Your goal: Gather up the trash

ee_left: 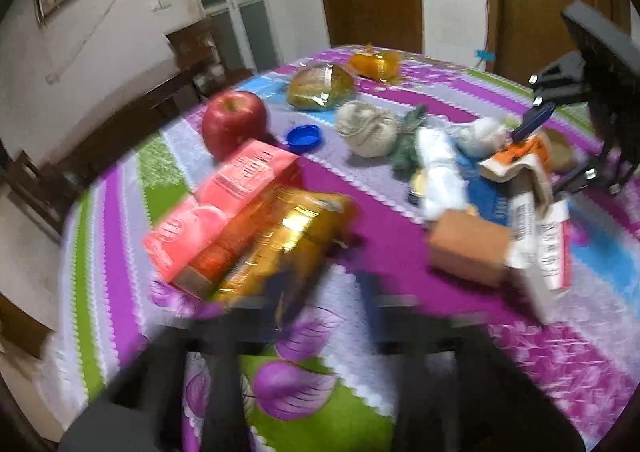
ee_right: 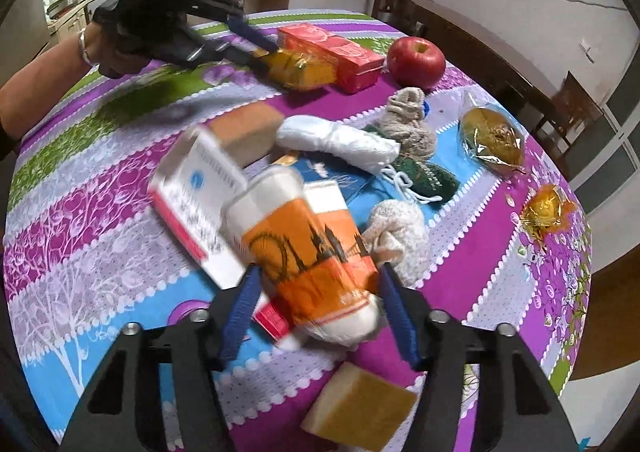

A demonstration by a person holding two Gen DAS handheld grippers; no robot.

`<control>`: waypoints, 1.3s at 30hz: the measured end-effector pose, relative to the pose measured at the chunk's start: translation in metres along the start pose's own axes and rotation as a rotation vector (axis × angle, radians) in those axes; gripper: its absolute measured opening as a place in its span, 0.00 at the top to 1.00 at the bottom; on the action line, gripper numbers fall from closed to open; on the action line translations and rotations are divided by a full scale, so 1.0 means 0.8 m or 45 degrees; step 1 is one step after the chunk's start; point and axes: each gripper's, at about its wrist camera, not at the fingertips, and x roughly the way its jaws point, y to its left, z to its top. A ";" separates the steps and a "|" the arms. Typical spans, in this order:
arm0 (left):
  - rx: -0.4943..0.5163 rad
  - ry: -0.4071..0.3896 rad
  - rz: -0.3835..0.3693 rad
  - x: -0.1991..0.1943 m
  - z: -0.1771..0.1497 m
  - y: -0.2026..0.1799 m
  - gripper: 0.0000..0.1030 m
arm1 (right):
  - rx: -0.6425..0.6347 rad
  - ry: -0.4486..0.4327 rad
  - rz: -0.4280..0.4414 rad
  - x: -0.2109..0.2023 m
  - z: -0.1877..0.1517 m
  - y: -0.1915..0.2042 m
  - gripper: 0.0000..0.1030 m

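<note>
a round table (ee_right: 100, 187) under a striped purple, green, blue and white floral cloth fills both views. at its far edge in the right wrist view lies a long pink carton (ee_right: 332, 51), with a crinkled gold foil wrapper (ee_right: 298, 69) right against it. the left gripper (ee_right: 262, 55) reaches in from the upper left, and its blue fingertips are clenched on that gold wrapper's near end; the left wrist view is too blurred to show the pads themselves.

near the middle, the right gripper (ee_right: 316, 284) straddles an orange-and-white paper cup (ee_right: 308, 248) lying on its side. the blue fingers (ee_right: 240, 316) stand on either side of the cup, but whether they actually press it i cannot tell. a white box with a red stripe (ee_right: 192, 191) lies tilted just left of the cup, touching it.

beyond these sit a rolled white plastic bag (ee_right: 336, 139), a red apple (ee_right: 416, 61), a tan sponge block (ee_right: 248, 127), a wrapped bun (ee_right: 492, 139), a beige knotted cloth bundle (ee_right: 408, 123), another yellow sponge (ee_right: 360, 408) by the near edge, and a small orange-wrapped sweet (ee_right: 544, 211).
</note>
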 end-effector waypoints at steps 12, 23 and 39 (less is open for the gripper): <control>-0.038 -0.122 0.085 -0.042 -0.014 -0.036 1.00 | 0.197 -0.284 0.031 -0.087 -0.037 0.002 0.58; -0.141 -0.242 0.076 -0.103 -0.048 -0.079 1.00 | 0.793 -0.689 0.009 -0.229 -0.180 -0.014 0.58; -0.333 -0.302 0.061 -0.159 -0.093 -0.138 1.00 | 0.975 -0.591 0.063 -0.174 -0.219 0.067 0.58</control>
